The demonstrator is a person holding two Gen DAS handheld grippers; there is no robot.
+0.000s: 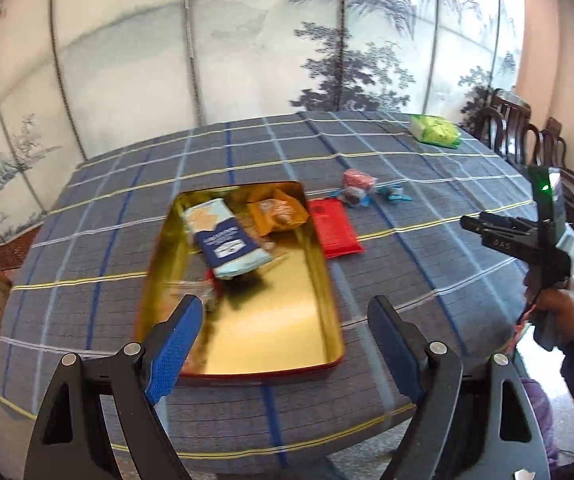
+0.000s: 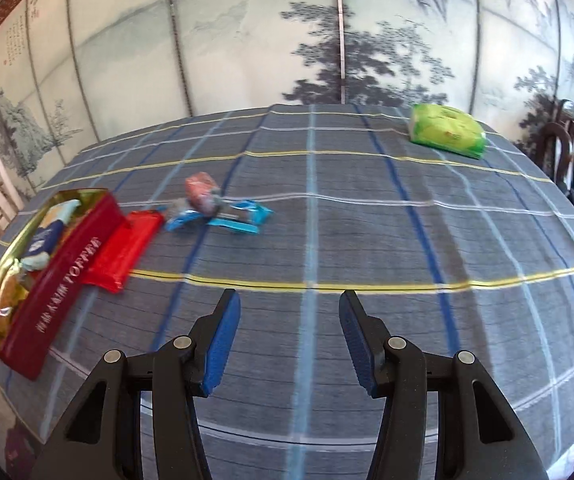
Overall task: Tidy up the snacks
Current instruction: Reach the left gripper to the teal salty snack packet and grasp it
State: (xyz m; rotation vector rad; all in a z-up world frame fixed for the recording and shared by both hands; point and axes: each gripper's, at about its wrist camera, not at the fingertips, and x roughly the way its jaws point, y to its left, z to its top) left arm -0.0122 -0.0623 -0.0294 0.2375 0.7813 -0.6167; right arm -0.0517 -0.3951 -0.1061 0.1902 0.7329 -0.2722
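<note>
Snacks are split between the gold-lined tin [image 1: 247, 344] and the checked cloth of the worktop [image 1: 427, 264]. Seen from the left wrist, a blue-and-white packet [image 1: 227, 240] and an orange packet [image 1: 277, 212] lie in the tin's far half, while its near half is bare; a red packet [image 1: 333, 228] lies just outside the tin's right wall, touching or nearly so, and a small cluster of wrapped sweets [image 1: 361, 190] sits a little beyond it. The left tongs [image 1: 285, 316] hang over the tin's near end, spread wide with nothing between them. The right tongs are seen at the right edge in a hand, too side-on to judge there. Seen from the right wrist, the right tongs [image 2: 290, 320] are parted and empty above bare cloth, with the red packet [image 2: 121, 248], a pink-wrapped sweet [image 2: 201, 192] and pale blue wrappers [image 2: 243, 216] ahead to the left, and a green pack [image 2: 447, 130] well apart at the far side. The next pick is probably best taken across the red packet's narrow width, approached low and flat, then released in the tin's bare half.
</note>
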